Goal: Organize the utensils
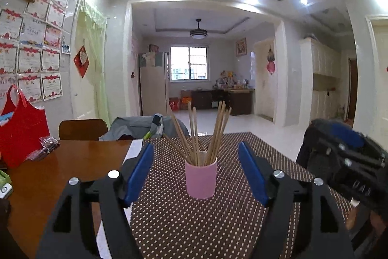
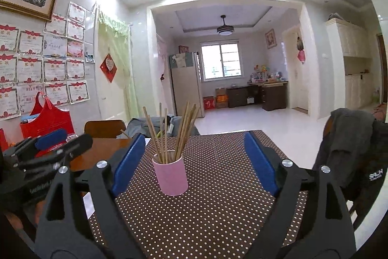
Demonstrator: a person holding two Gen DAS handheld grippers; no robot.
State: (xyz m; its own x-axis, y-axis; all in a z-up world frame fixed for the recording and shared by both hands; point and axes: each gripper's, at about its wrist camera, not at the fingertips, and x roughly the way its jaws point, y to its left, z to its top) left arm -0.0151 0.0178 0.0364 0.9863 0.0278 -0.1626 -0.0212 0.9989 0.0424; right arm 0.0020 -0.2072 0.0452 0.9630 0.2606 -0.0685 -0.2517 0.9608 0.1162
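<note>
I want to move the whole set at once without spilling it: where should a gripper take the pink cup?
Probably at the pink cup wall's bare middle, coming in level from the near side. It stands upright on the dotted mat, its round wall is clear all around, and the chopsticks fan out above the rim, blocking a top approach.

one pink cup (image 1: 200, 180) stands on one brown dotted mat (image 1: 218, 222), near the middle of the scene, and it holds a bundle of wooden chopsticks (image 1: 213, 130), roughly a dozen, too crossed over each other for a sure count. two grippers show, the left gripper (image 1: 196, 171) and the right gripper (image 2: 194, 162), each with two blue pads. far left there are two red bags (image 1: 21, 130) on one wooden table (image 1: 60, 162), one wooden chair back (image 1: 82, 129) behind it, and one dark jacket (image 2: 351, 145) at the right.
</note>
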